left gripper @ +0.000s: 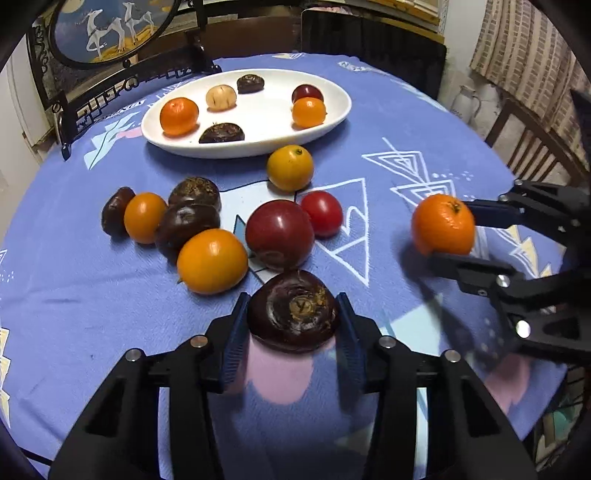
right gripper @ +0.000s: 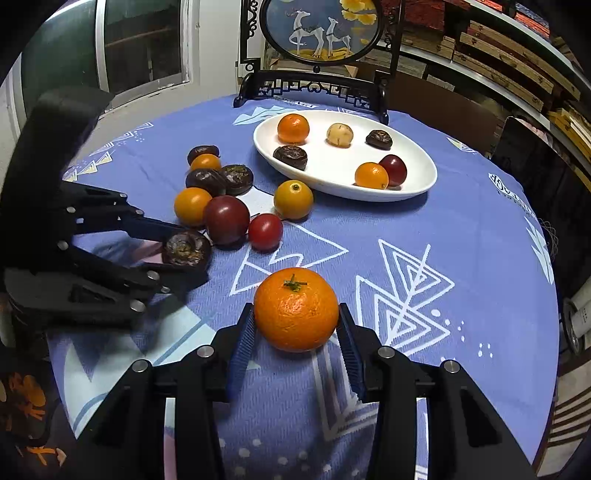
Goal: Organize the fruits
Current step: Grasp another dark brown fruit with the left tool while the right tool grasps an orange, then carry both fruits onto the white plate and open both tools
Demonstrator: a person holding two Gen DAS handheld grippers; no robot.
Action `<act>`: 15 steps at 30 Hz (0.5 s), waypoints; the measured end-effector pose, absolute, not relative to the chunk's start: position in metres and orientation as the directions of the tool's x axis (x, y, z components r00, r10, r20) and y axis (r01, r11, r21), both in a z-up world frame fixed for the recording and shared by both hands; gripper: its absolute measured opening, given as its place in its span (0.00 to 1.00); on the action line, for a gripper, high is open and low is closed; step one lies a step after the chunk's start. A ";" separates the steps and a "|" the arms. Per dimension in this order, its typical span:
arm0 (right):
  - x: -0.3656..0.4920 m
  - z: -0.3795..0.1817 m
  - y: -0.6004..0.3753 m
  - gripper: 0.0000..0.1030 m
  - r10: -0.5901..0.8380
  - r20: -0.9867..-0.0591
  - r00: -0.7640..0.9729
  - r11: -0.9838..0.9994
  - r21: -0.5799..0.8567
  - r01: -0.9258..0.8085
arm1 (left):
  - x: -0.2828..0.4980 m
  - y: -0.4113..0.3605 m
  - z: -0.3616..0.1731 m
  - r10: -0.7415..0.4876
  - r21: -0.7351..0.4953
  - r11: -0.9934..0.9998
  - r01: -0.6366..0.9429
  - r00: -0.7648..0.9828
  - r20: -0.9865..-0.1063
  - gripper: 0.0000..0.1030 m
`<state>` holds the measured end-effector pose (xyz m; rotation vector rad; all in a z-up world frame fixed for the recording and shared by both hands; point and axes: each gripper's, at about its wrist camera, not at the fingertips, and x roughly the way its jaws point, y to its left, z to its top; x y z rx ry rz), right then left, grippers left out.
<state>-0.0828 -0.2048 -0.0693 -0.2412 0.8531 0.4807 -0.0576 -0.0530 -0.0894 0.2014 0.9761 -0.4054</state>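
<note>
My left gripper (left gripper: 293, 319) is shut on a dark brown water chestnut (left gripper: 293, 319), seen also in the right wrist view (right gripper: 186, 248). My right gripper (right gripper: 295, 325) is shut on an orange tangerine (right gripper: 295, 308), which also shows in the left wrist view (left gripper: 443, 225). A white oval plate (left gripper: 332, 122) at the far side holds several fruits. A loose cluster lies on the blue cloth: a dark red tomato (left gripper: 279, 234), a small red tomato (left gripper: 322, 213), orange fruits (left gripper: 212, 260) and dark chestnuts (left gripper: 186, 225).
A framed deer ornament on a black stand (right gripper: 317, 33) stands behind the plate (right gripper: 417, 184). A yellow-orange fruit (left gripper: 290, 168) lies just in front of the plate. The round table's edge curves close on the right, with chairs (left gripper: 532, 147) beyond it.
</note>
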 end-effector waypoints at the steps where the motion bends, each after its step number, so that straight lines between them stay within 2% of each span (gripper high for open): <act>1: -0.083 -0.069 -0.205 0.43 0.313 -0.767 0.561 0.866 -0.011 -0.499 | -0.061 -0.049 -0.086 -0.238 -0.002 0.907 0.422 0.508 -0.828 0.44; 9: -0.079 -0.070 -0.197 0.43 0.329 -0.771 0.545 0.856 -0.001 -0.518 | -0.061 -0.009 -0.052 -0.225 0.021 0.925 0.380 0.589 -0.776 0.44; 15: -0.070 -0.065 -0.198 0.43 0.344 -0.759 0.553 0.860 0.017 -0.511 | -0.024 -0.002 -0.023 -0.204 0.049 0.936 0.349 0.649 -0.733 0.44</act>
